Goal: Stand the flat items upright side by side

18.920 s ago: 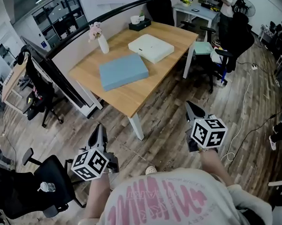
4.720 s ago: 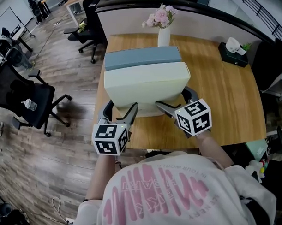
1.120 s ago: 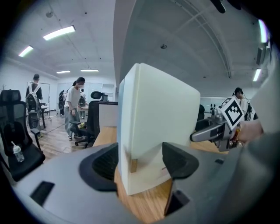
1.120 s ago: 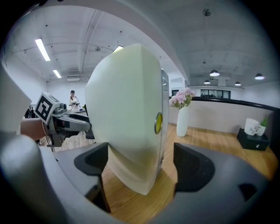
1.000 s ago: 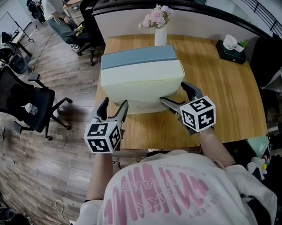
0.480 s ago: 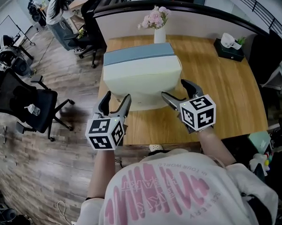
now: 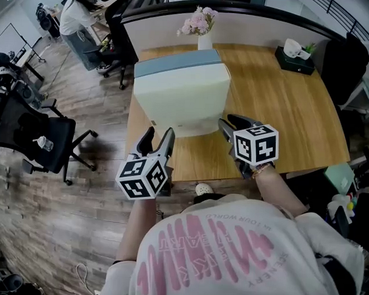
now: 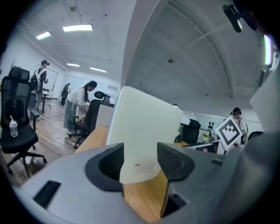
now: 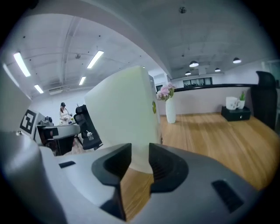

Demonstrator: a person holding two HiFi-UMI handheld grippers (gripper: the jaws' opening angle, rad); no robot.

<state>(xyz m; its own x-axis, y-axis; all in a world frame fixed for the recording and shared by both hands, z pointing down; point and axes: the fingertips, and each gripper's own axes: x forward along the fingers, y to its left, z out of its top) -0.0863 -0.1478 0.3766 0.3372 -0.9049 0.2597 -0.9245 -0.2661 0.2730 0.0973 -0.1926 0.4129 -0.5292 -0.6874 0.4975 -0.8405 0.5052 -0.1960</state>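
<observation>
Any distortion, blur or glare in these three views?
Head view: wide-angle bend in the table edges, otherwise sharp. Left gripper view: fisheye circle with black corners, near fingers soft. Right gripper view: same fisheye, bright ceiling strips, cream cushion evenly lit.

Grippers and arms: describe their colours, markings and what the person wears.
The left gripper and right gripper are grey with dark ribbed jaws; each carries a white cube of black square markers. Arms bare below a white T-shirt printed pink. Both pairs just closed further, on nothing.

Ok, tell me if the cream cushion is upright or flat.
Upright: the cream cushion stands on edge on the table, beside the blue cushion.
</observation>
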